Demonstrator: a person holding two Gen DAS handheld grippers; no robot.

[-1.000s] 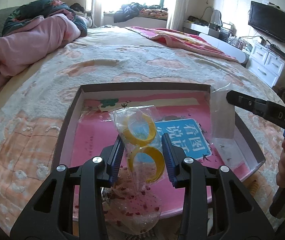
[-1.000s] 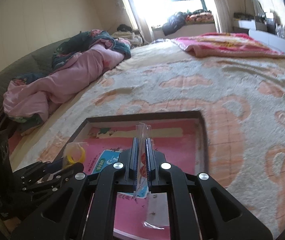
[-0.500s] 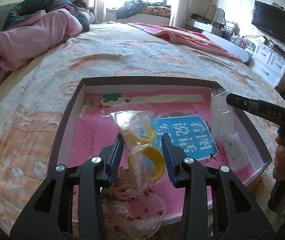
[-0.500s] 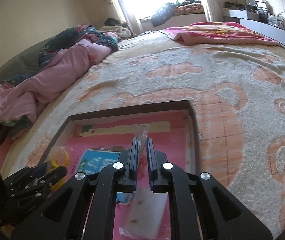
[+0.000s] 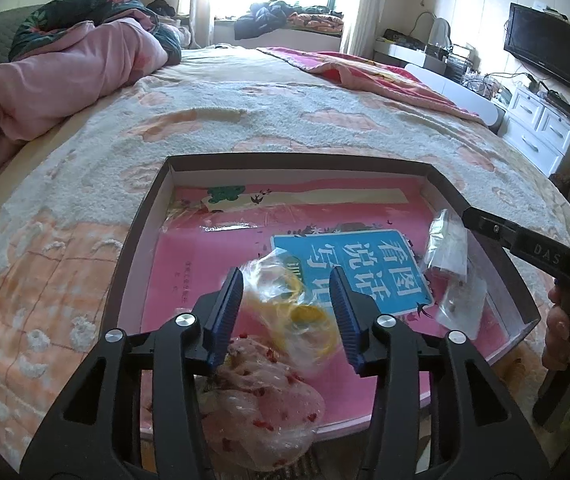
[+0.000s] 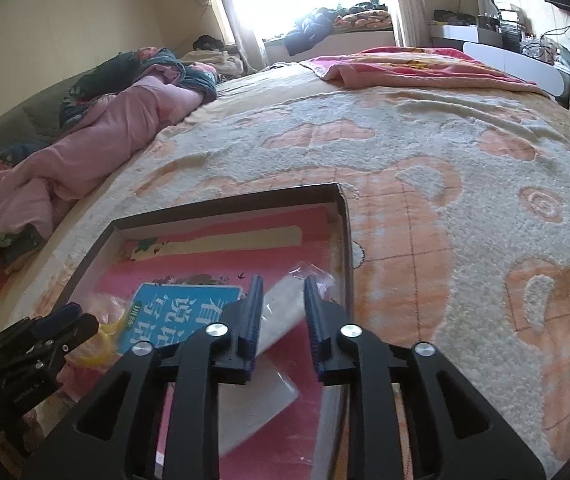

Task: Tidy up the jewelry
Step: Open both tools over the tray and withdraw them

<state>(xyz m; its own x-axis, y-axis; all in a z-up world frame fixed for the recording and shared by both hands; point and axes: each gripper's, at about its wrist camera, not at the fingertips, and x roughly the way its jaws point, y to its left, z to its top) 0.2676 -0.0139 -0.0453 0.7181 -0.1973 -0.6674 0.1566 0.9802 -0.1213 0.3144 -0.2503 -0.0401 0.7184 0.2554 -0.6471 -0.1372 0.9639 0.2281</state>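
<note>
Both tongs wide apart, holding nothing. Bangle bag (image 5: 291, 312) sits between left tongs (image 5: 287, 316); small bag (image 6: 281, 312) between right tongs (image 6: 281, 320). Slippery plastic could snag on tongs and lift out of box (image 5: 141, 216).

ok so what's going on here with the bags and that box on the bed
A person holds a gripper in each hand over a shallow dark-rimmed box on the bed, sorting bagged jewelry. The left gripper is open around a clear plastic bag of yellow rings lying in the box. The right gripper is open too, over a small flat clear bag at the box's right side.
</note>
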